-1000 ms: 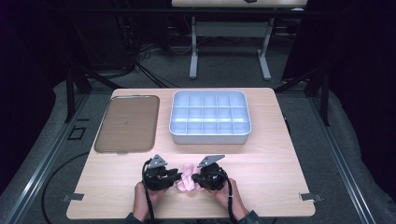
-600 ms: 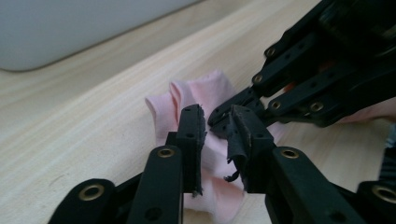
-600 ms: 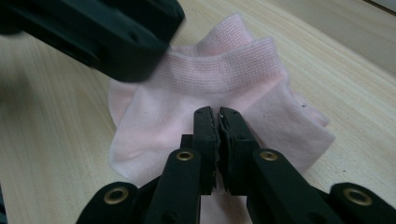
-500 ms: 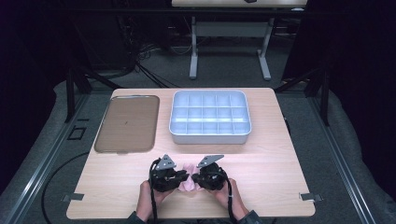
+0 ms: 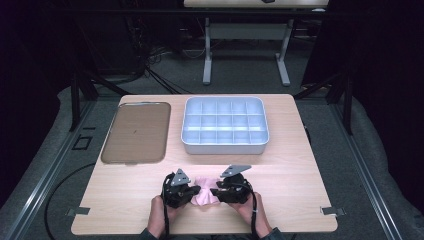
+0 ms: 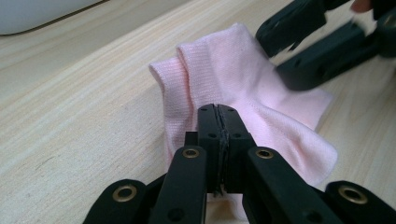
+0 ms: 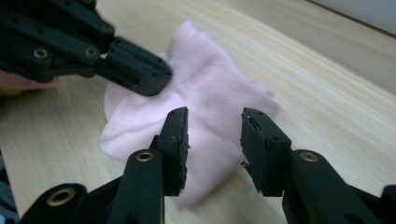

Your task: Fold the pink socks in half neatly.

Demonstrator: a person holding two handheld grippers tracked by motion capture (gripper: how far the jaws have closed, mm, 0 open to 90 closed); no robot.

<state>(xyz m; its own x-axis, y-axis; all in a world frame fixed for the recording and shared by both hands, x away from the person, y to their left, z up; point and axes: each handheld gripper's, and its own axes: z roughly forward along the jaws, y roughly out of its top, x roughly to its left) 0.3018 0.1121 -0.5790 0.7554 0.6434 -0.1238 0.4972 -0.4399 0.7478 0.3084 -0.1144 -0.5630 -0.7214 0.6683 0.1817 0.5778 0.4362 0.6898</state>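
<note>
Now, high view: both grippers sit close together at the near edge of the table [image 5: 300,200], with a pink sock [image 5: 204,196] bunched between them. The left gripper [image 5: 192,192] touches the sock's left side, the right gripper [image 5: 216,192] its right side. Compared with a second ago, the left gripper stands slightly further in toward the sock; the right one is at the same spot. Beyond both grippers, well apart from them, lie a brown tray [image 5: 135,132] on the left gripper's side and a grey compartment box [image 5: 225,147], both where they were before.

Left gripper view: the left gripper [image 6: 218,112] has its jaws pressed together on a fold of the pink sock [image 6: 233,74]; they have just been closing, with the fabric between them. The rest of the sock spreads ahead of the tips, and the right gripper [image 6: 299,51] hangs over its far edge.

Right gripper view: the right gripper [image 7: 215,126] has its jaws parted; they have just been opening. The pink sock [image 7: 210,88] lies under and ahead of the gap, not pinched. The left gripper [image 7: 159,77] reaches onto the sock's far-left part.
</note>
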